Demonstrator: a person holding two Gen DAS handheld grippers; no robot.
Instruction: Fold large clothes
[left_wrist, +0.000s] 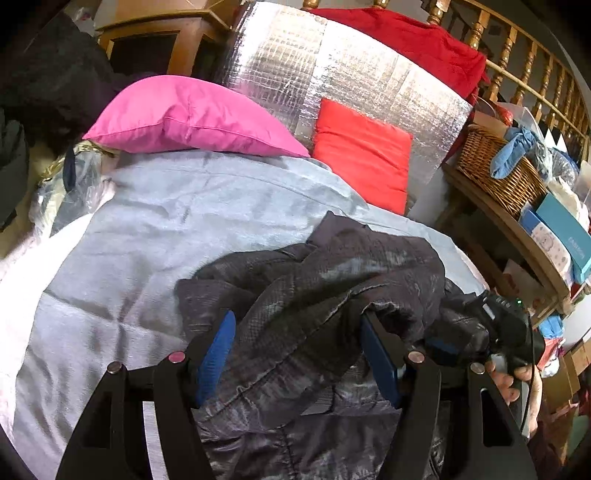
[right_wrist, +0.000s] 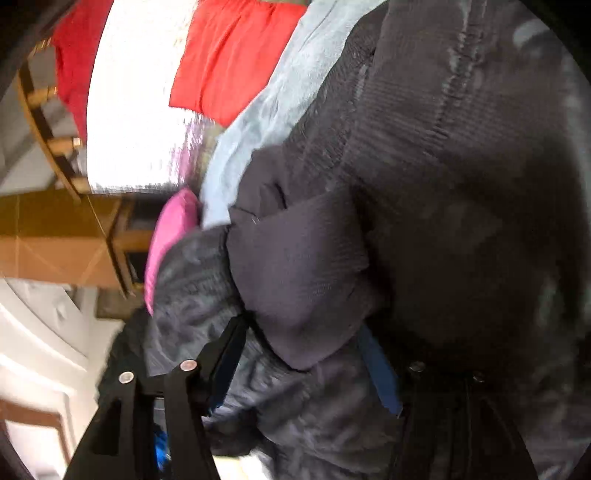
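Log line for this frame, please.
stage: folding start | dark jacket bunched on grey bedspread | left gripper, right gripper: jacket fabric between jaws

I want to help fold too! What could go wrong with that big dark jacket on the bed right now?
1. The dark jacket lies bunched up, so a fold started now may trap creases.
2. It sits near the edge of the grey blanket, beside the right tongs, so a pull might drag it off.
3. Fabric fills the left tongs; they might grab several layers.
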